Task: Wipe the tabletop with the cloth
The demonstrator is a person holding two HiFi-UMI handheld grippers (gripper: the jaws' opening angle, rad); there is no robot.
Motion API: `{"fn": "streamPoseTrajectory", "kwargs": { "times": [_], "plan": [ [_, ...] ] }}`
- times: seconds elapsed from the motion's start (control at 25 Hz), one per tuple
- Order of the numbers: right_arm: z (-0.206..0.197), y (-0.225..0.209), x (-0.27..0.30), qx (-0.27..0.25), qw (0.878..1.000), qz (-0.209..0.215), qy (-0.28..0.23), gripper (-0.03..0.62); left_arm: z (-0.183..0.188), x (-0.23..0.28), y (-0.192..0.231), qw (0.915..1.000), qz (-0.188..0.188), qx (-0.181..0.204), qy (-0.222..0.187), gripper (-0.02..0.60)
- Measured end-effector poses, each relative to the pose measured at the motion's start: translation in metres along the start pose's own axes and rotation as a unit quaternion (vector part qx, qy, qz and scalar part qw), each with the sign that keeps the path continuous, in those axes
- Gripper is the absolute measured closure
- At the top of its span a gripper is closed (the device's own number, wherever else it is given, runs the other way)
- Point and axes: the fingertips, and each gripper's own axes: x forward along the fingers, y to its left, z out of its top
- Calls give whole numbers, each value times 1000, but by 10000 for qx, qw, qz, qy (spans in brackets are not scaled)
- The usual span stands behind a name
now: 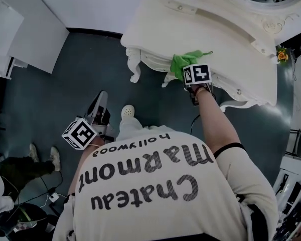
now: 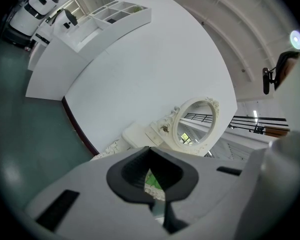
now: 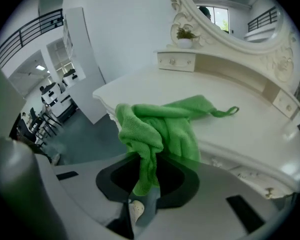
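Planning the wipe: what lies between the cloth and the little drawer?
Only bare tabletop, seen in the right gripper view, from cloth to drawer.

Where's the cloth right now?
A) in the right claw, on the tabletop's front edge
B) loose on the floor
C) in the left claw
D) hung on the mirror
A: the right gripper view shows the green cloth pinched in the right claw, its free end spread on the tabletop.
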Motion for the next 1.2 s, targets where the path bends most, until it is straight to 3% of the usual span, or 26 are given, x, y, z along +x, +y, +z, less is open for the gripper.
{"fn": "streamPoseTrajectory", "kwargs": {
  "times": [0.28,0.48,0.72,0.88,1.0,1.2],
  "plan": [
    [-44,26,-22,947,9900,936,-471,497,-9,-2,-7,9999,-53,86,13,574],
    [-33,55,-54,1757,9635,1688,-1107,494,-13,9,-26,9991,-245,329,78,574],
    [10,70,-114,1961,9343,2166,-2040,491,-25,24,-62,9944,-541,874,249,574],
    [43,69,-161,2066,9095,2251,-2818,491,-17,37,-86,9861,-616,1538,153,574],
    [62,62,-195,1983,8957,1975,-3454,490,6,43,-106,9758,-611,2094,-139,574],
    [78,58,-234,1258,8910,1291,-4167,490,31,47,-142,9493,-521,3033,-643,574]
  ]
}}
